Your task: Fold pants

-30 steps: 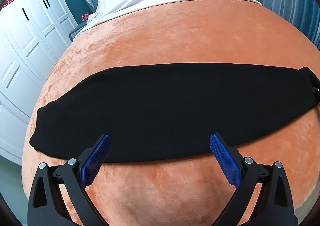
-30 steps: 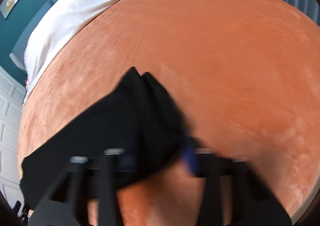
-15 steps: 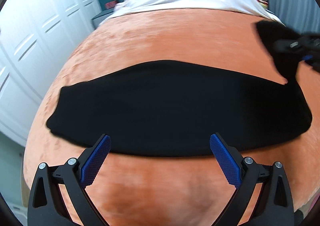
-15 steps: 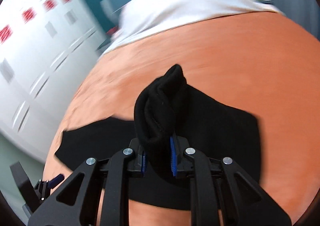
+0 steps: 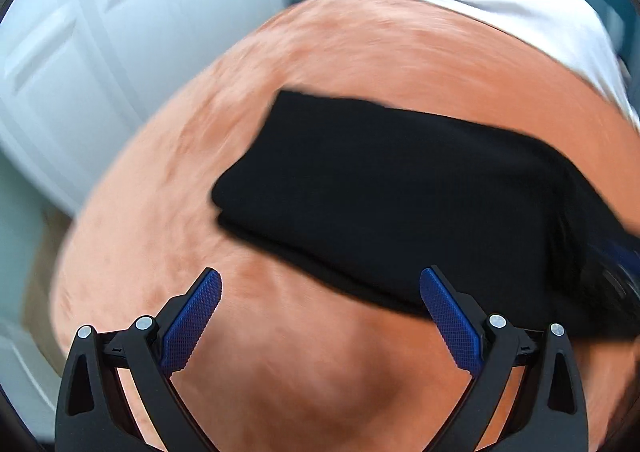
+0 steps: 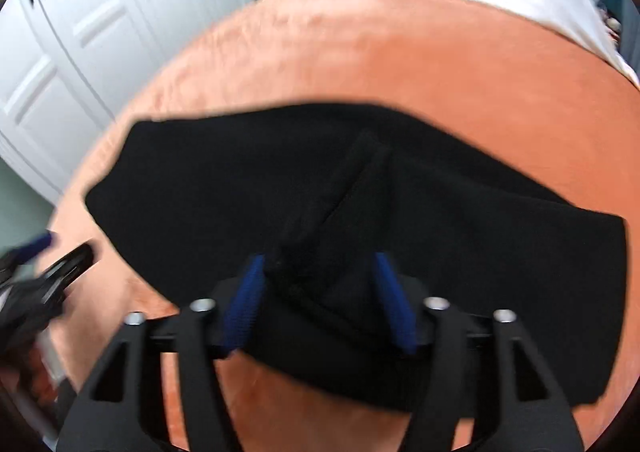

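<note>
Orange plush bedspread (image 6: 460, 64) carries everything: the right tongs (image 6: 320, 300) have just been opening, a bunched end of the black pants (image 6: 224, 188) loose between the pads, laid over the doubled trousers toward twelve o'clock. The left tongs (image 5: 320, 316) gape wide and empty, with the pants (image 5: 380, 188) at one o'clock. Judging by this, the fold in half is being released; next comes pulling clear and squaring the layers.

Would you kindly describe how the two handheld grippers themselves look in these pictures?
Both the left gripper and the right gripper have matte black angular frames with triangular cut-outs, silver round pivot bolts, and two blue fingers with a knurled, diamond-grid surface. No cables, markings or sleeves show.
</note>
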A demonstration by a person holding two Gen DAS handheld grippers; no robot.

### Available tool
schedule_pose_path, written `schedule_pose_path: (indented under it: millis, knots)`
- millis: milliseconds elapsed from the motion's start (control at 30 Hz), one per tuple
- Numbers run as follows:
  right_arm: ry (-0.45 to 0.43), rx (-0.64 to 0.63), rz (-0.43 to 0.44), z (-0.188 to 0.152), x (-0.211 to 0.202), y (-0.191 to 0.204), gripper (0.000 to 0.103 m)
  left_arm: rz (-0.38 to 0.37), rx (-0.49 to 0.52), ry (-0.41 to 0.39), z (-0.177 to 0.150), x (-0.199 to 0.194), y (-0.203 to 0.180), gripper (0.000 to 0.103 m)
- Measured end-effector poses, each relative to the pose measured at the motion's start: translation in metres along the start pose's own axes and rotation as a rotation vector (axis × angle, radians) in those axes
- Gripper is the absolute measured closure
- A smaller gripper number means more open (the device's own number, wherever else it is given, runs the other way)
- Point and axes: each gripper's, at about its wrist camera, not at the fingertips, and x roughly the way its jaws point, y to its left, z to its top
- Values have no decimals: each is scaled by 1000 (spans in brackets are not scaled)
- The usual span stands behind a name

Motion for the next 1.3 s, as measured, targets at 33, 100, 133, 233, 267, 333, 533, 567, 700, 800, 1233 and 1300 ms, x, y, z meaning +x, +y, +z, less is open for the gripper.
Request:
schedule_pose_path:
  millis: [33,100,133,233,267,333,533,567,700,800,1233,1300]
  knots:
    - [-24,3,-24,-6,-16,-4,35,-29,-66,28,6,13,13,8]
    - [-46,29,-49,-12,-37,-20,35,-129,-185,94,19,43,31,16]
    - [-49,50,-56,-17,-47,-28,35,-174,-219,116,23,54,32,19]
    - [-58,92,-81,-31,-68,-47,35,-124,-182,56,39,59,13,63]
    - [-60,113,-93,-36,-75,-57,35,-125,-139,32,46,50,-2,88]
    - [-68,155,-111,-46,-88,-75,35,-189,-76,-41,54,21,-31,88]
    - [-110,243,-229,-72,-124,-136,35,-379,303,-233,22,-97,-194,89]
    - [-123,262,-243,-77,-131,-146,35,-407,344,-238,10,-107,-215,89]
    - [-126,324,-321,-100,-155,-198,31,-532,510,-131,-54,-116,-317,85]
    - [-106,365,-346,-118,-162,-230,27,-483,588,-3,-102,-92,-372,78]
    - [-100,356,-54,-82,-127,-228,24,-245,401,-265,-60,-148,-255,18]
    - [-18,290,-50,-60,-87,-208,24,-212,365,-243,-52,-138,-238,18]
